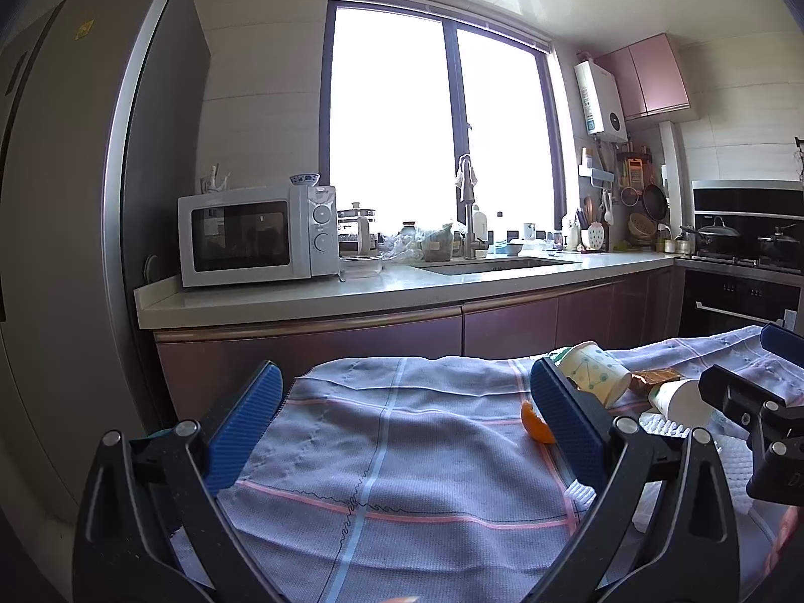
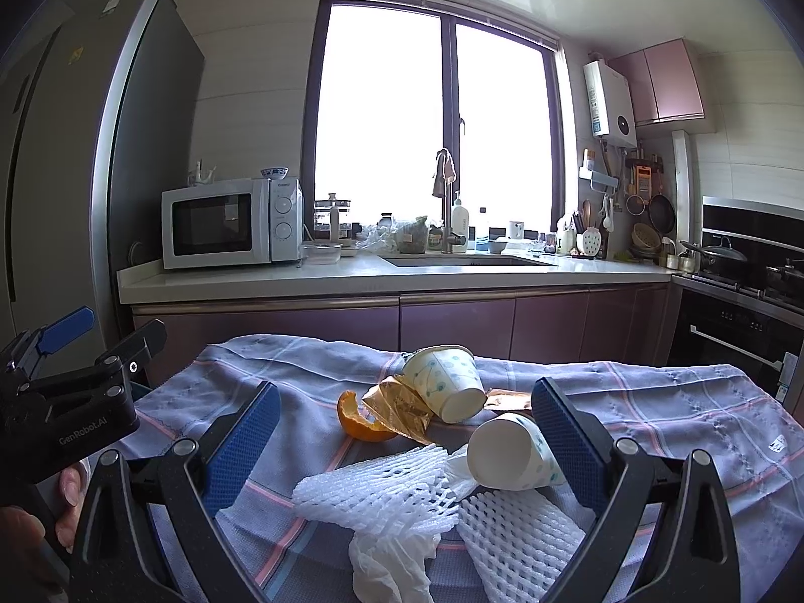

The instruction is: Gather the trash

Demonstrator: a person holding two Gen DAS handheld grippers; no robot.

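Observation:
Trash lies on a table under a blue checked cloth (image 2: 653, 402). In the right wrist view I see two tipped paper cups, one further back (image 2: 447, 382) and one nearer (image 2: 507, 452), an orange peel (image 2: 359, 422), a crumpled gold wrapper (image 2: 397, 409), two white foam nets (image 2: 372, 492) (image 2: 512, 537) and a white tissue (image 2: 392, 563). My right gripper (image 2: 407, 432) is open and empty, low over the pile. My left gripper (image 1: 407, 412) is open and empty over bare cloth (image 1: 402, 452), left of the cups (image 1: 595, 372) and the peel (image 1: 535, 424).
A kitchen counter (image 2: 352, 279) with a microwave (image 2: 228, 223), a sink (image 2: 467, 261) and bottles runs behind the table. A tall fridge (image 1: 65, 231) stands at the left, a stove with pots (image 2: 743, 261) at the right. The left gripper's body (image 2: 70, 397) shows at the left.

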